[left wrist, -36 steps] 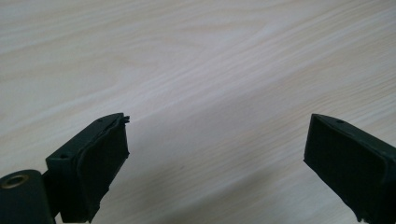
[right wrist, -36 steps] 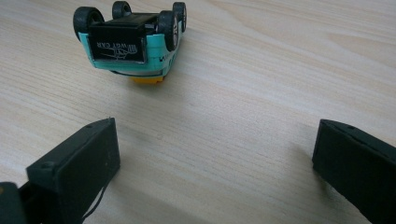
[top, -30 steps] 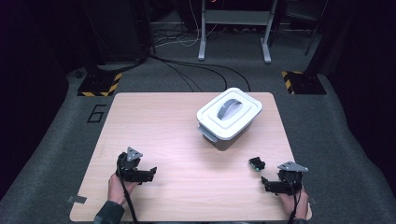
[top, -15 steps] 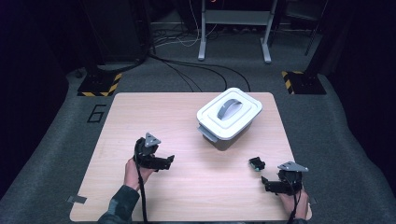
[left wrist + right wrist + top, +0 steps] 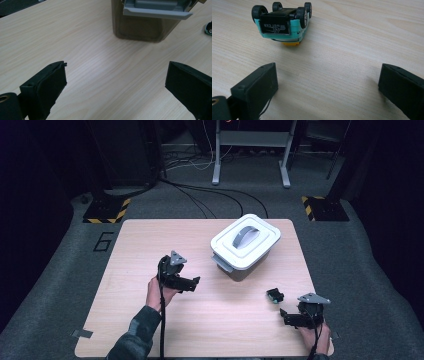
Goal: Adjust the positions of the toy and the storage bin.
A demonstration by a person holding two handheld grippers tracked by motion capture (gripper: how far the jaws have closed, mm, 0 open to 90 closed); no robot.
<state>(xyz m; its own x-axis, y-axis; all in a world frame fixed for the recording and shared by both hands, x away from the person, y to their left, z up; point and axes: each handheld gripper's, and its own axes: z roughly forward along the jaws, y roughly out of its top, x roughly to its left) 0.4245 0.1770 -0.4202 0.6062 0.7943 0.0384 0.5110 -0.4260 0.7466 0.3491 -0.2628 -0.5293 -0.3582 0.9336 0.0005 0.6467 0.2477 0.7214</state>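
Pale wood grain runs across the desk (image 5: pixel 150 330) under both of my grippers. My left gripper (image 5: pixel 192 281) hangs over the middle-left of the desk with its fingers (image 5: pixel 47 85) spread wide; they have just been opening further, with nothing between them, bare wood showing in the gap. It points toward the box (image 5: pixel 245 247), which stands toward the far right of the desk with its white lid (image 5: pixel 246 240) on and a grey handle across the top; in the left gripper view I see the smoky wall of the box (image 5: pixel 137 27) and a grey latch above it. My right gripper (image 5: pixel 286 316) rests low at the near right corner, fingers (image 5: pixel 257 87) spread too and pinching nothing. Just ahead of it lies the toy car (image 5: pixel 283 22), turquoise, flipped on its roof with its 4 wheels up, near the gripper but not touching it. Box and car sit apart.
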